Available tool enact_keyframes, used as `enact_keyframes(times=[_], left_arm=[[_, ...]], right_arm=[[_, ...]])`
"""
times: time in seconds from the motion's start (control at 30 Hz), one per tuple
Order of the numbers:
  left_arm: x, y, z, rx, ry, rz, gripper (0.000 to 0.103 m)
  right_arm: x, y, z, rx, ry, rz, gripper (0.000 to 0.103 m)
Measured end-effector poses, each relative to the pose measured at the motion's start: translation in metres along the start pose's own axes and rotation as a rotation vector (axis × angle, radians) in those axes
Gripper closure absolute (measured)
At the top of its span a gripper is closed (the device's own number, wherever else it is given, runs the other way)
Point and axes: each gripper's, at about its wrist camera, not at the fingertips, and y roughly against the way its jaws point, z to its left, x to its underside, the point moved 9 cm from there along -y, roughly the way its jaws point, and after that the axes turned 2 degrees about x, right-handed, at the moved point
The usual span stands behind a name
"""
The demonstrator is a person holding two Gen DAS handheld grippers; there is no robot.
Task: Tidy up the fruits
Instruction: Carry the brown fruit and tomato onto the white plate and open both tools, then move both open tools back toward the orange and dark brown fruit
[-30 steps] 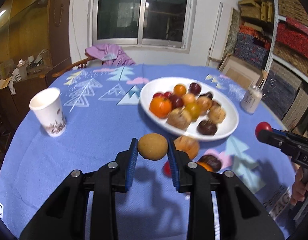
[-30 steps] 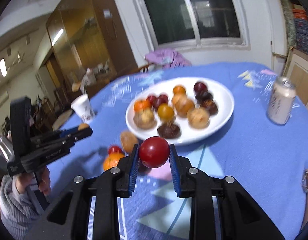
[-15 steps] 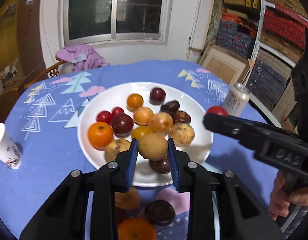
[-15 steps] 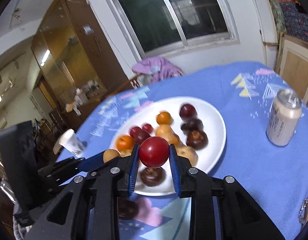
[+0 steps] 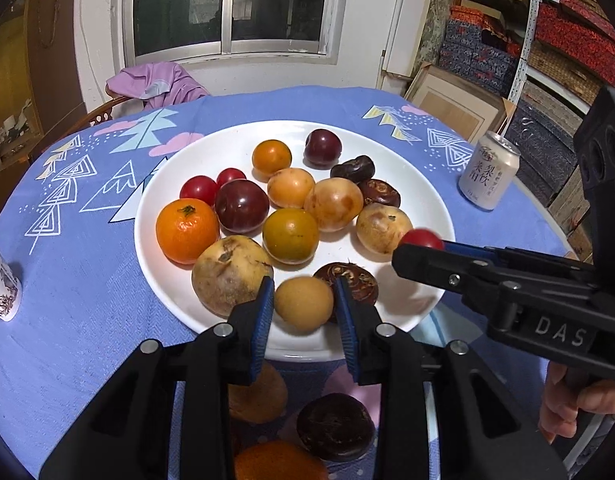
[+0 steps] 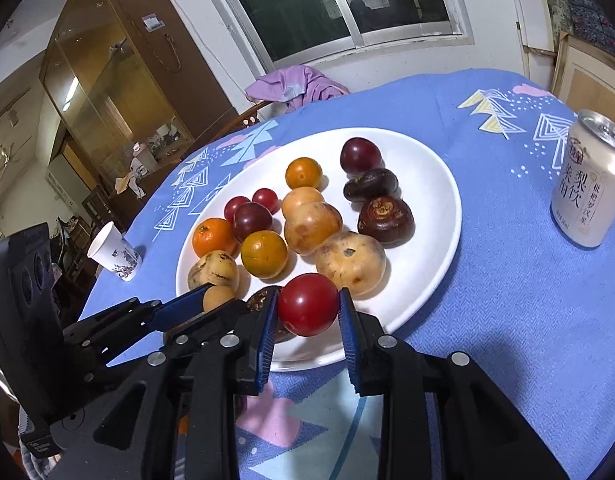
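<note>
Blue tree-print cloth covers the desk (image 5: 87,280), with a white plate (image 5: 419,184) of fruit in the middle. Left gripper (image 5: 304,309) is clamped on a tan fruit (image 5: 303,304) over the plate's near edge. Right gripper (image 6: 307,312) is clamped on a red tomato (image 6: 307,304) at the near rim too.

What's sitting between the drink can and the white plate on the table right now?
Nothing. Between the drink can and the white plate there is only bare blue tablecloth with white printed dots, shown clearly in the right wrist view.
</note>
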Motion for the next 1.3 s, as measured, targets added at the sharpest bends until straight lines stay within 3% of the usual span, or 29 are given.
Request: enact_keyframes(times=[0.3,0.5,0.63,0.8,1.0,1.3], left_arm=[[-0.006,0.017,-0.002,-0.003,0.005,-0.035,0.051],[-0.019,0.070,0.022,-0.035,0.065,-0.148,0.032],[-0.006,0.102,0.040,-0.077,0.088,-0.201,0.021],[0.037,0.115,0.054,-0.122,0.099,-0.167,0.009],[0.081,0.097,0.042,-0.152,0.034,-0.076,0.007],[0.092,0.076,0.027,-0.164,-0.034,-0.019,0.006]], right_arm=[[-0.012,0.025,0.006,-0.038,-0.008,-0.059,0.069],[-0.021,0.078,0.035,-0.100,0.044,-0.169,0.059],[-0.005,0.090,0.054,-0.127,0.094,-0.174,0.053],[0.027,0.080,0.072,-0.116,0.153,-0.143,0.037],[0.057,0.054,0.069,-0.079,0.175,-0.057,0.033],[0.051,0.046,0.044,-0.104,0.044,-0.028,0.032]])
